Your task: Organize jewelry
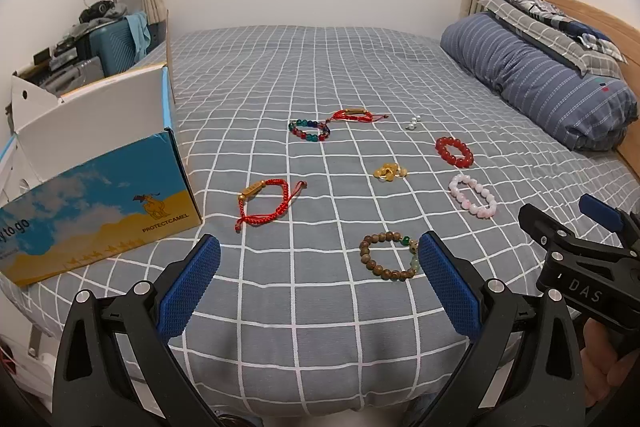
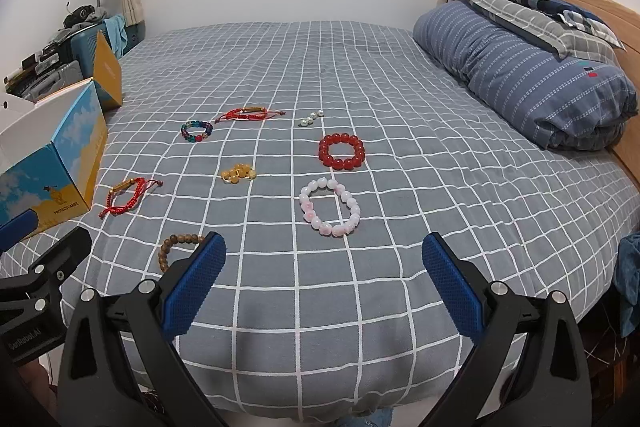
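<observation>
Checked bedsheet (image 2: pixel 360 307) lay beneath my left gripper (image 1: pixel 320 279) and right gripper (image 2: pixel 324 275), both level, fingers spread apart, empty; pink bracelet (image 2: pixel 330 206) stretched lengthwise away from me.

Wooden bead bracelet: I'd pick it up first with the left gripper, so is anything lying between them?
Nothing visible. The wooden bead bracelet lies flat just ahead of the open left gripper, with only bare checked bedsheet between. The red cord bracelet lies farther off.
</observation>
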Action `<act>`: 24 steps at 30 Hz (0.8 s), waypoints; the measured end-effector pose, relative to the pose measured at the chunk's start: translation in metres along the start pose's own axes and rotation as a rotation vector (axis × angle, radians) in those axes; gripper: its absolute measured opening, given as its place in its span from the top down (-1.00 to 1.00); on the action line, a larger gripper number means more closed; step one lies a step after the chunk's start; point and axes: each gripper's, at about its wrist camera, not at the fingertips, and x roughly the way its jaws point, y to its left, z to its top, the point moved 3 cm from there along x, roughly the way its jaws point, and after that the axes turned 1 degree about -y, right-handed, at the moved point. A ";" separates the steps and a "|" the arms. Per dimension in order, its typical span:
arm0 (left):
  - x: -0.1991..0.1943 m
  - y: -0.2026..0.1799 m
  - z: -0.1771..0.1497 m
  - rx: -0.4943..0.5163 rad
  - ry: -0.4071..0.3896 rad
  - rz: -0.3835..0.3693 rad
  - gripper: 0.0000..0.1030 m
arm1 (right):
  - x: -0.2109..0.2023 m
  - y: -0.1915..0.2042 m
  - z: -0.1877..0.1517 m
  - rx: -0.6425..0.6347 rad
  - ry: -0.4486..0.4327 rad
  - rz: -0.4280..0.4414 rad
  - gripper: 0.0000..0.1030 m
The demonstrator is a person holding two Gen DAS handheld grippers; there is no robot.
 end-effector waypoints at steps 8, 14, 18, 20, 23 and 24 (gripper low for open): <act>-0.001 0.000 0.000 0.000 -0.003 -0.003 -0.89 | 0.001 0.000 0.000 -0.002 0.001 0.001 -0.84; 0.000 -0.001 0.001 0.003 -0.002 -0.001 -0.89 | 0.002 0.002 0.002 -0.002 0.001 0.002 -0.84; 0.002 -0.001 0.001 0.005 0.000 0.000 -0.89 | 0.003 0.003 0.002 -0.004 0.001 0.001 -0.84; 0.002 0.000 0.001 0.005 0.001 0.000 -0.89 | 0.004 0.003 0.002 -0.003 0.001 0.001 -0.84; 0.002 0.000 0.001 0.005 0.000 0.000 -0.89 | 0.004 0.004 0.003 -0.003 0.001 0.000 -0.84; 0.002 0.000 0.001 0.005 0.000 0.000 -0.89 | 0.004 0.003 0.003 -0.003 0.001 0.001 -0.84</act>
